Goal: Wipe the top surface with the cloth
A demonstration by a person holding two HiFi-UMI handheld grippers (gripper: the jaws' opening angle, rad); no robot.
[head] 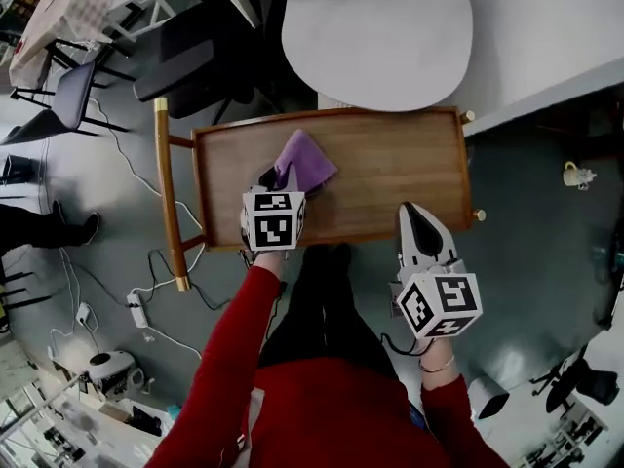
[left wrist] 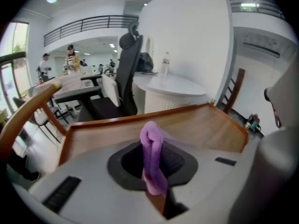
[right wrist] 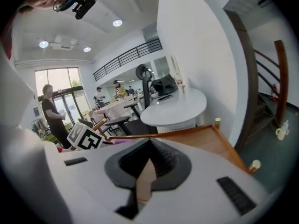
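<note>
On the wooden top surface (head: 390, 169), left of centre: purple cloth (head: 310, 159), clamped in left gripper (head: 276, 177). Right gripper (head: 414, 213): closed, empty, near rim. Wiping progress: indeterminate; no visible streaks.

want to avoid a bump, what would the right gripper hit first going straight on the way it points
Probably the far rim of the wooden cart top: the right gripper, jaws together, points across that top. If it rides higher, the white table beyond; height is unclear.
</note>
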